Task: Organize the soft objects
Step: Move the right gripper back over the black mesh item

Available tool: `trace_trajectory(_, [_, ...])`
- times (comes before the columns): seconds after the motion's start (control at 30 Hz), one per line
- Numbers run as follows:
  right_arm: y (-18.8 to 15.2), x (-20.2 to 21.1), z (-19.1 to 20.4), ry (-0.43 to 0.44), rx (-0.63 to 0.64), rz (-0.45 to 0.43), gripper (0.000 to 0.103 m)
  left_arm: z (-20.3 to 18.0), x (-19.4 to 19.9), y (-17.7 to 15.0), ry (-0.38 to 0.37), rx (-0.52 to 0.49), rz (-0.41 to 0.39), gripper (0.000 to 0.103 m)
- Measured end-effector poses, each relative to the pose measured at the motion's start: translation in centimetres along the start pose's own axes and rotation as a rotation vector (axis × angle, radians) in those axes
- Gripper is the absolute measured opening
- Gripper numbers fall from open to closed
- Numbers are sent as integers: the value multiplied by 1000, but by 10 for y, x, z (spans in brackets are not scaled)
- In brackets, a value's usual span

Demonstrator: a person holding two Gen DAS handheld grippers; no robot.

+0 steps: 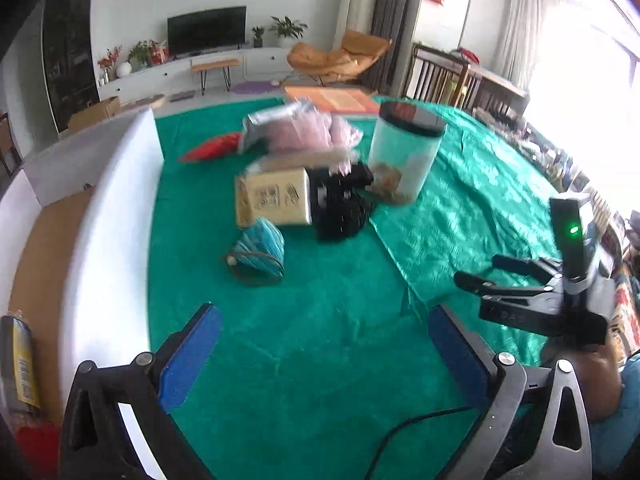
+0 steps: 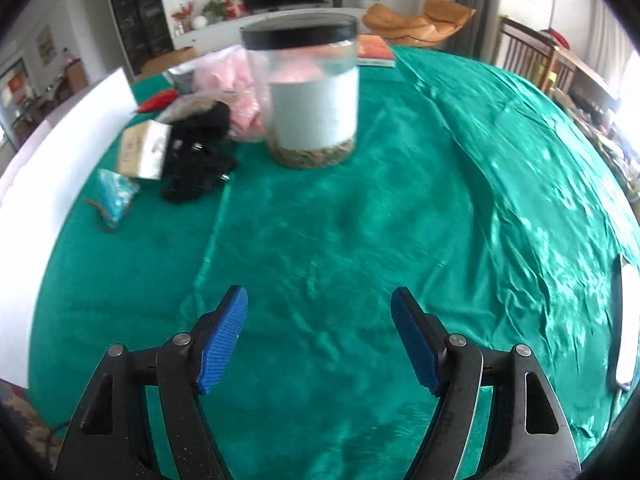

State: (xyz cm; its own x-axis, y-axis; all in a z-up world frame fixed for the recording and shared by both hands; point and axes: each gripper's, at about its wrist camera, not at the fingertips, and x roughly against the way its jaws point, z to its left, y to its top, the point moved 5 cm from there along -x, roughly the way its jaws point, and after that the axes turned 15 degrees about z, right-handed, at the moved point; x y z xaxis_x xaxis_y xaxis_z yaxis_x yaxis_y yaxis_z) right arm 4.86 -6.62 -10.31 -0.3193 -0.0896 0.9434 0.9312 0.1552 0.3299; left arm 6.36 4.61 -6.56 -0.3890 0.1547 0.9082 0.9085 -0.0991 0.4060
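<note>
A pile of things lies on the green tablecloth (image 1: 304,320): a pink soft bag (image 1: 312,132) (image 2: 236,92), a crumpled black cloth (image 1: 340,204) (image 2: 196,156), a teal pouch with a brown cord (image 1: 260,248) (image 2: 116,196), a beige box (image 1: 276,200) (image 2: 144,152) and a red item (image 1: 212,146). To the pile's right stands a clear jar with a black lid (image 1: 404,156) (image 2: 312,92). My left gripper (image 1: 325,314) is open over bare cloth, short of the pouch. My right gripper (image 2: 318,294) (image 1: 478,270) is open too, with nothing between its fingers, well in front of the jar.
A white foam board (image 1: 112,240) (image 2: 60,160) walls the table's left side. An orange book (image 2: 374,50) lies at the far edge behind the jar. A white object (image 2: 626,320) sits at the right edge. A black cable (image 1: 400,436) runs under my left gripper.
</note>
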Motion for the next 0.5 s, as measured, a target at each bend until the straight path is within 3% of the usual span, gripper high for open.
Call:
trace_trajectory(0.1, [-4, -9, -8, -9, -16, 1, 77, 3, -42, 1, 73, 13, 51, 102])
trace_trajectory(0.2, [1, -3, -3, -45, 14, -28, 77, 12, -67, 5, 97, 29, 73, 102])
trace_trajectory(0.4, [-4, -14, 10, -75, 66, -22, 77, 22, -81, 5, 126, 33, 71, 102])
trace_trajectory(0.5, [-5, -16, 4, -54, 43, -15, 83, 25, -79, 3, 119, 35, 63, 102])
